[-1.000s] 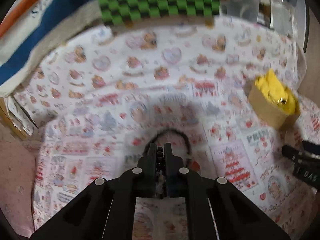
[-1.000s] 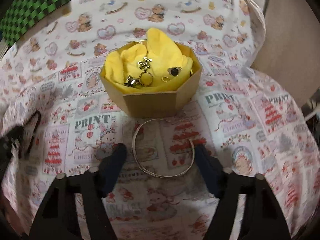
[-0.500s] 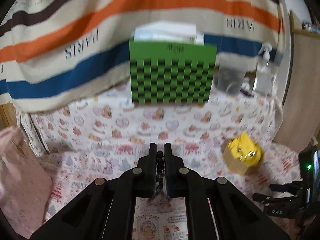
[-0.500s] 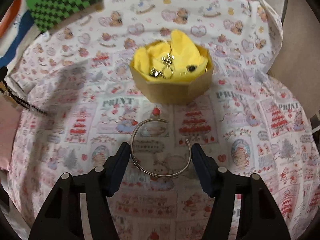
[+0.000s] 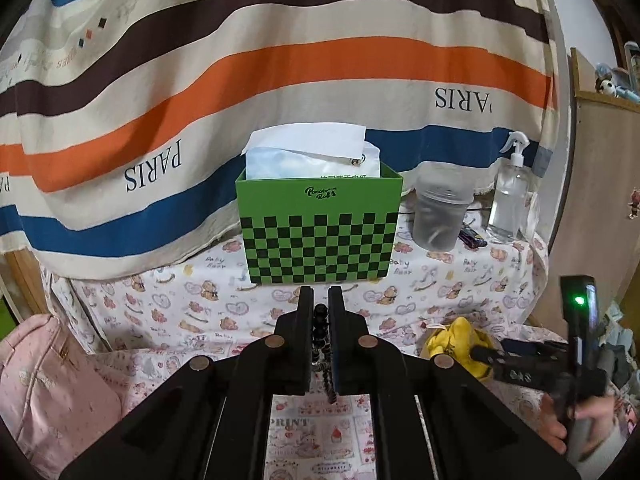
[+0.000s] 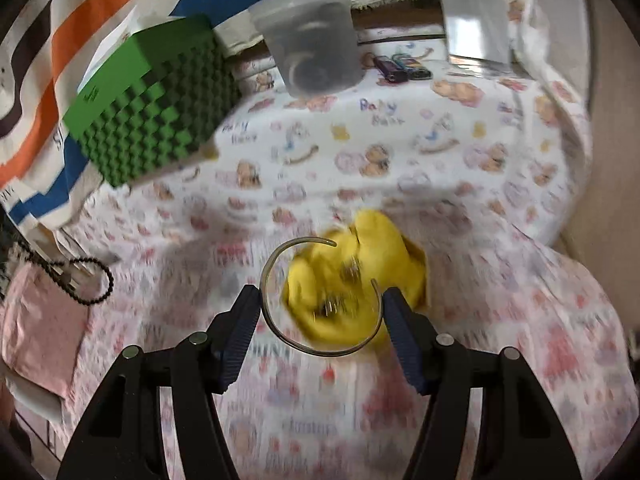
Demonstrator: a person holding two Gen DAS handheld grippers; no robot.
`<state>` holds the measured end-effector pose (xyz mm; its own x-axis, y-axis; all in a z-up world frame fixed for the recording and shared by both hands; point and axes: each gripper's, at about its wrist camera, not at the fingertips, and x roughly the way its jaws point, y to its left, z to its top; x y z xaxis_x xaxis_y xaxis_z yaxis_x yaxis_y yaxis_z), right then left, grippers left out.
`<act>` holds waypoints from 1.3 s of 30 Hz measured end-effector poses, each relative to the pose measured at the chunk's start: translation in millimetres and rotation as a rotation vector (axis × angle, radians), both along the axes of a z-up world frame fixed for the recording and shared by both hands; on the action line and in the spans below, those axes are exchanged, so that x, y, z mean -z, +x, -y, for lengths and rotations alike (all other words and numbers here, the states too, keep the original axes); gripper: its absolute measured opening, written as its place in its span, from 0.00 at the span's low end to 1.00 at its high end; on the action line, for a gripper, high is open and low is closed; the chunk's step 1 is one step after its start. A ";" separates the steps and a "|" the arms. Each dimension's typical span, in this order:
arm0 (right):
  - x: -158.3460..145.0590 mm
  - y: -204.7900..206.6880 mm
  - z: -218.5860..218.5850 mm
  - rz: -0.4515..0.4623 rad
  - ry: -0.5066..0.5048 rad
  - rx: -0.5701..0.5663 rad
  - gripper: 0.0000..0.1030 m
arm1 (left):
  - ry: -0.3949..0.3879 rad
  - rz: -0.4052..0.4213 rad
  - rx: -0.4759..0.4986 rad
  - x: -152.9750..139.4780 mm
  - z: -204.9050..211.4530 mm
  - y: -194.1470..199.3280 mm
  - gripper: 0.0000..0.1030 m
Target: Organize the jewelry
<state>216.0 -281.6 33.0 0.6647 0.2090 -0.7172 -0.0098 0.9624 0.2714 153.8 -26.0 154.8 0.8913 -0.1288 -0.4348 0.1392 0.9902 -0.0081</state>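
The left tool [image 5: 319, 300] is pinched shut on a black bead bracelet [image 5: 320, 330]; its own camera shows only a short run of beads squeezed between the two fingers, with a strand trailing below them. The right-hand camera gives what that one cannot: at its far left edge the bead bracelet [image 6: 86, 280] hangs as a loose loop in the air, clear of the printed cloth [image 6: 400, 160] covering the counter. The left view, looking level, takes in the striped blanket [image 5: 200, 80] at the back, the green checkered box [image 5: 318, 228] with white packets standing in it, a frosted plastic cup [image 5: 438, 212] and a spray bottle [image 5: 510, 200] to its right, and a pink bag [image 5: 48, 380] low on the left.

The right tool [image 6: 320, 300] holds a thin silver open bangle [image 6: 316, 300] between its spread blue-padded fingers, each finger pressed against one side of the ring. The bangle's gap faces away, toward the upper right. Just behind and under it, badly blurred, sits the small box with yellow cloth [image 6: 360, 276] and some metal pieces on it; I cannot tell what they are. From the left camera the same yellow cloth [image 5: 456, 340] peeks out beside the right tool's black body.
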 end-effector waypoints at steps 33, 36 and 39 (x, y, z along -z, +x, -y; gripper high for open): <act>10.2 10.6 136.4 -0.036 -0.056 0.378 0.79 | -0.110 -0.193 0.249 58.7 176.5 109.9 0.08; 8.6 7.8 132.5 -0.028 -0.067 0.370 0.80 | -0.095 -0.227 0.232 70.5 171.2 114.6 0.20; 6.0 6.9 126.9 -0.014 -0.081 0.355 0.81 | -0.092 -0.208 0.202 75.0 154.3 107.0 0.44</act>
<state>222.9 -408.6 26.9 0.6756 -0.0909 -0.7316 0.3317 0.9237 0.1916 260.7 -180.2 79.8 0.7365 -0.3417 -0.5837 0.3189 0.9365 -0.1459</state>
